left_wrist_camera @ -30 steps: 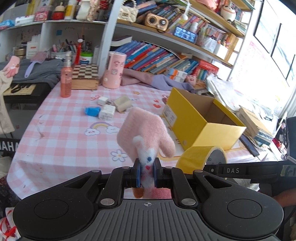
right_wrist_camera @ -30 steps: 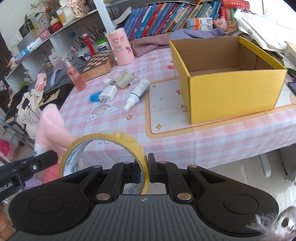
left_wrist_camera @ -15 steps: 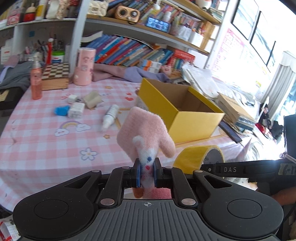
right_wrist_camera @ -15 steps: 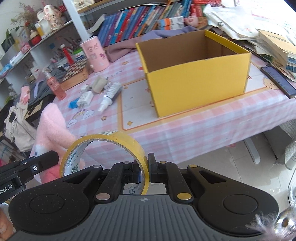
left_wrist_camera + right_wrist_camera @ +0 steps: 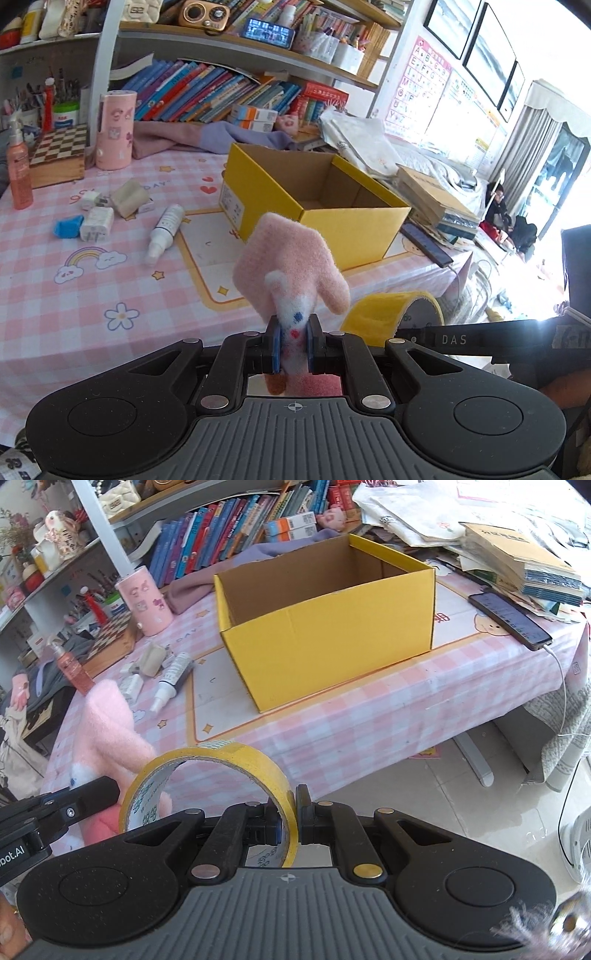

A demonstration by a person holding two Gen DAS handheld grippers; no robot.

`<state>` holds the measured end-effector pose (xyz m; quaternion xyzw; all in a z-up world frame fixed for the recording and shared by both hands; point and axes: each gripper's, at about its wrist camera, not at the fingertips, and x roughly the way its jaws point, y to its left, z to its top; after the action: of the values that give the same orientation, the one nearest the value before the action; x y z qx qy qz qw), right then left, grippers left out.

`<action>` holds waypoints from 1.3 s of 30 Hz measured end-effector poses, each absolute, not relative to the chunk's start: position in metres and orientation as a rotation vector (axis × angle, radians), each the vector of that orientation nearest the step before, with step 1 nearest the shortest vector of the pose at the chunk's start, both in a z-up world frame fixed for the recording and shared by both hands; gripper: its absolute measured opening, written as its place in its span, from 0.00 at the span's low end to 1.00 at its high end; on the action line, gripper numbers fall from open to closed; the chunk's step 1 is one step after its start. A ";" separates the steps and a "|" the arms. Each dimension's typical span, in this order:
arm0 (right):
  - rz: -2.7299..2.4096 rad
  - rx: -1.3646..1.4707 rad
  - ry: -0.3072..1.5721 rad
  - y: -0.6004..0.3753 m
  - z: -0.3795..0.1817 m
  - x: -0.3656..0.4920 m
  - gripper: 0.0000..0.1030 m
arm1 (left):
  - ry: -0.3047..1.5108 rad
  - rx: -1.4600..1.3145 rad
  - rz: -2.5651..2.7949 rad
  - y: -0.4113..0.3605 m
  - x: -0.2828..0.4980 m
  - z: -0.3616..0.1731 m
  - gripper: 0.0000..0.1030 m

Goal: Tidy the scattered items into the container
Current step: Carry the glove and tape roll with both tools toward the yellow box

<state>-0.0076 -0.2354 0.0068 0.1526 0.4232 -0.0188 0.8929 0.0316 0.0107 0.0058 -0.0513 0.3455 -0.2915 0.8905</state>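
My left gripper [image 5: 293,345] is shut on a fluffy pink glove [image 5: 288,264], held upright in front of the table's near edge. My right gripper [image 5: 290,821] is shut on the rim of a yellow tape roll [image 5: 207,775], also off the near edge. The open yellow box [image 5: 314,199] [image 5: 325,627] stands on the pink checked tablecloth [image 5: 74,288] beyond both grippers, and its floor looks bare. Left of the box lie a white spray bottle [image 5: 164,229] [image 5: 171,681], a white charger [image 5: 96,229], a blue object [image 5: 67,227] and a beige block [image 5: 127,192] [image 5: 151,659].
At the back left stand a pink cylinder [image 5: 114,129], a chessboard box [image 5: 59,151] and an orange pump bottle [image 5: 18,162]. A phone [image 5: 509,618] and stacked books [image 5: 524,561] lie right of the box. Purple cloth [image 5: 207,134] lies behind it, below bookshelves.
Both views have swung to the right, so the yellow box now sits nearer the middle of each. Both grips look the same as before.
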 end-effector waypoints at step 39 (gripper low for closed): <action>-0.055 0.348 0.909 -0.312 -0.001 0.035 0.07 | 0.748 -0.041 -0.658 -0.072 0.069 0.004 0.12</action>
<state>0.0351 -0.3116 -0.0012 0.1671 0.4368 -0.0265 0.8835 0.0692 -0.0724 0.0042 -0.0196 0.3587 -0.3157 0.8782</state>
